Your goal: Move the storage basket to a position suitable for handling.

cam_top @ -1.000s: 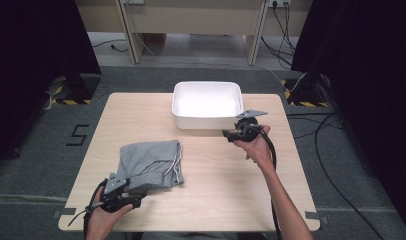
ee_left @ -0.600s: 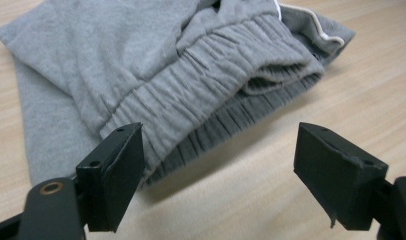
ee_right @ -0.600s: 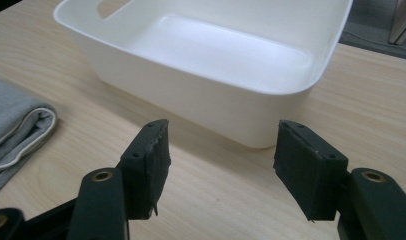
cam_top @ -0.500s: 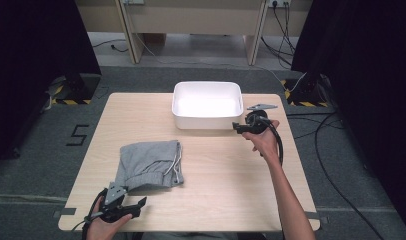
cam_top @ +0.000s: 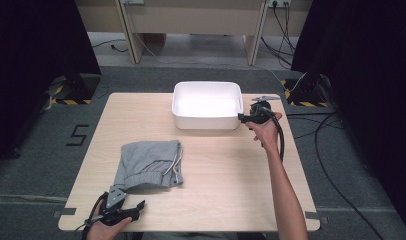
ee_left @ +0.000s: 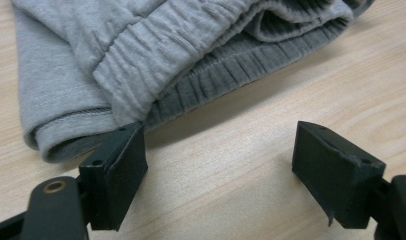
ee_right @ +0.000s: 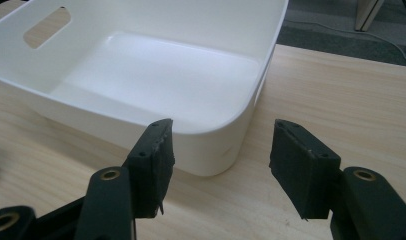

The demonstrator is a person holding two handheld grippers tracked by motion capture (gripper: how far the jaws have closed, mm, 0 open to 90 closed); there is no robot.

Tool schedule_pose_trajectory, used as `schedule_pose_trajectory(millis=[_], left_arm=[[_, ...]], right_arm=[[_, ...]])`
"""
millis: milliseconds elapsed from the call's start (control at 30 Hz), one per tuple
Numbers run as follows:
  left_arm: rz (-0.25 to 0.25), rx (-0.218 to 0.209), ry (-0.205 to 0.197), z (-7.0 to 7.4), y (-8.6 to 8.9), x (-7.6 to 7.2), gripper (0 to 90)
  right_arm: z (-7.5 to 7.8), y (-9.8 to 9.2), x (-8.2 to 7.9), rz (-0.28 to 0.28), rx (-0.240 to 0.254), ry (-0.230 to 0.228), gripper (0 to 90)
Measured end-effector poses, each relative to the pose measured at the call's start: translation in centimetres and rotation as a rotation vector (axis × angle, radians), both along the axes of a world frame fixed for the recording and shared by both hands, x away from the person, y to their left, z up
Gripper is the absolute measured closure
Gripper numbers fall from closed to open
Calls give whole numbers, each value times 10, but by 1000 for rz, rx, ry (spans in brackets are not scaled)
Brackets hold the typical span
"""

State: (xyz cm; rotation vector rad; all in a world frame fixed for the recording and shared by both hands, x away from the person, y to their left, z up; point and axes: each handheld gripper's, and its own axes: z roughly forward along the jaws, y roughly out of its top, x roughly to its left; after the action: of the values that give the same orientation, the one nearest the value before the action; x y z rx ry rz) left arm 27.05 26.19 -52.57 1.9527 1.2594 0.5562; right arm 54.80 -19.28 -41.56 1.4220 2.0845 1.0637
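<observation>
Closing in from both sides, a person works two tools at a pale wooden tabletop (cam_top: pixel 226 165) with the job barely begun. A folded pair of grey shorts (cam_top: pixel 150 164) lies near the tabletop's near left corner, waistband and drawcord toward the near edge, untouched and not yet lifted. The left tool (cam_top: pixel 125 212) sits at the near edge just in front of the garment, its jaws spread wide; in the left gripper view one pad (ee_left: pixel 122 170) stands right at the folded hem, perhaps brushing it, though contact is hard to judge, and nothing is pinched. At the far edge, an empty white bin (cam_top: pixel 207 120) waits, well apart from the shorts. The right tool (cam_top: pixel 247 118) is at the bin's right near corner, its jaws having just been closing but with a gap left; the right gripper view shows the corner of the bin wall ahead of the pads, not clamped. Gripping, lifting and placing the shorts all appear left to do.
</observation>
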Motion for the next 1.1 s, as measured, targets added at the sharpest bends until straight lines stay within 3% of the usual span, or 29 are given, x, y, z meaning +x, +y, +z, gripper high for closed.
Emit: schedule_pose_trajectory(millis=[333,500,633,900,1100], left_arm=[[-14,-2,-5,0,-4,-3,215],[-16,-2,-4,0,-4,-3,222],[-17,-2,-5,0,-4,-3,222],[-20,-5,-8,0,-3,-4,227],[-20,-4,-8,0,-3,-4,231]], right_arm=[[-3,5,24,-36,-1,24,516],[-8,10,30,-46,-23,41,551],[-13,13,34,-66,-6,49,604],[-13,15,35,-86,-61,44,681],[-12,4,29,-92,-67,51,705]])
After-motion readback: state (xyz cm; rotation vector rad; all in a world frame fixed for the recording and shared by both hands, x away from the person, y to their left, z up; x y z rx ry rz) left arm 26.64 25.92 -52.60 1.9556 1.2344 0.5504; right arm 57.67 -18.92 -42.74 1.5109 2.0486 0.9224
